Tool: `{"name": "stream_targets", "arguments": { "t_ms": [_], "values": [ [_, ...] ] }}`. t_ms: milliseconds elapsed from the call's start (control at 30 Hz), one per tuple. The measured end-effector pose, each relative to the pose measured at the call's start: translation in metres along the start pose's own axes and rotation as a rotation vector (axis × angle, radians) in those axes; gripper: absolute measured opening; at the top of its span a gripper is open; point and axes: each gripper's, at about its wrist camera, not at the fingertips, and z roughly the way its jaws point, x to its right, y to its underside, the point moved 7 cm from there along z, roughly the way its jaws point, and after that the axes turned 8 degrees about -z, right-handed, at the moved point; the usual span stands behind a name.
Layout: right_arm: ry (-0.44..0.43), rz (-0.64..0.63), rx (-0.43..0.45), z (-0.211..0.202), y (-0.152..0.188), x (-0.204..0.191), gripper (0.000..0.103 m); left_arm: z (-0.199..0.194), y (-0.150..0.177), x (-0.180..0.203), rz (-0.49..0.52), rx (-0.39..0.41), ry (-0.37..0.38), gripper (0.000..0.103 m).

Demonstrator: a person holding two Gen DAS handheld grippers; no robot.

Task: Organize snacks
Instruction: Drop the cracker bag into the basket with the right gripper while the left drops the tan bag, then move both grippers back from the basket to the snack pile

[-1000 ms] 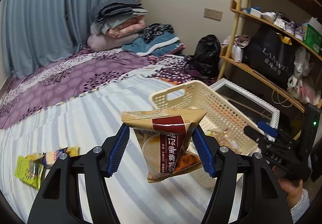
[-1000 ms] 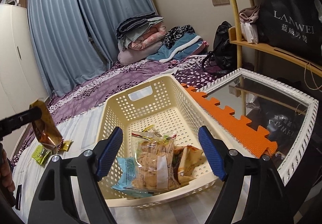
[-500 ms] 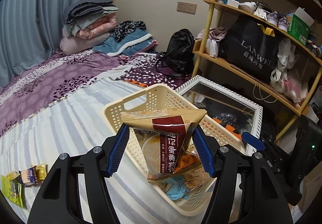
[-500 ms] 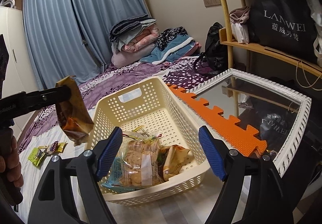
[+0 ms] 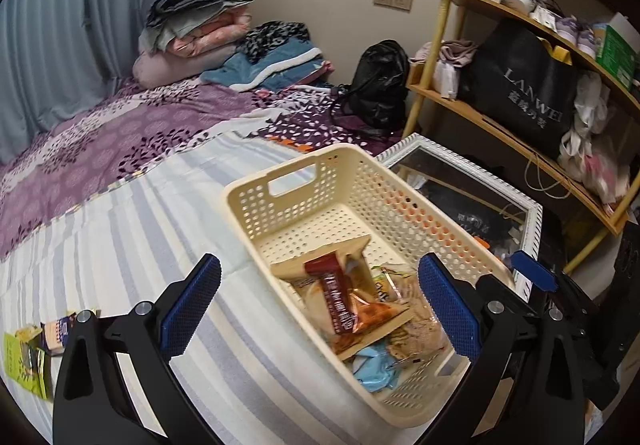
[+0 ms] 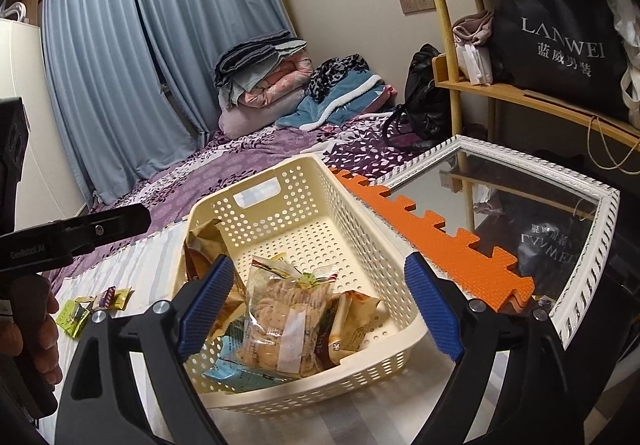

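Both tongs gape wide, holding nothing: left gripper (image 5: 318,305) above the cream basket's (image 5: 248,205) near-left side, right gripper (image 6: 318,307) at its near end. Far left on the striped bedsheet (image 5: 132,245) lie loose snack packets (image 5: 28,349). Inside the basket, the brown pastry packet (image 5: 344,301) rests atop other snacks, beside the biscuit bag (image 6: 284,321).

We see the bed (image 5: 120,229), striped pale at our end and purple-patterned beyond. On it sits the cream basket (image 5: 256,213), and well apart to the left lie loose snack packets (image 5: 36,341). Folded blankets (image 5: 192,25) pile at the far end.
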Motion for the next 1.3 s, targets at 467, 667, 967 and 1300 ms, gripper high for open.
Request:
{"name": "stream_targets", "arguments": {
  "t_ms": [467, 667, 967, 1300],
  "values": [
    [-0.042, -0.043, 0.018, -0.001, -0.009, -0.035, 0.091, -0.017, 0.005, -0.052, -0.08, 0.007, -0.058, 0.1],
    [-0.075, -0.07, 0.026, -0.002, -0.013, -0.057, 0.091, -0.03, 0.009, -0.085, -0.135, 0.015, -0.099, 0.1],
    [-0.132, -0.121, 0.029, -0.003, -0.016, -0.097, 0.091, -0.051, 0.02, -0.132, -0.21, 0.029, -0.158, 0.1],
    [-0.183, -0.161, 0.035, -0.004, -0.016, -0.14, 0.096, -0.072, 0.041, -0.186, -0.284, 0.035, -0.218, 0.1]
  ]
}}
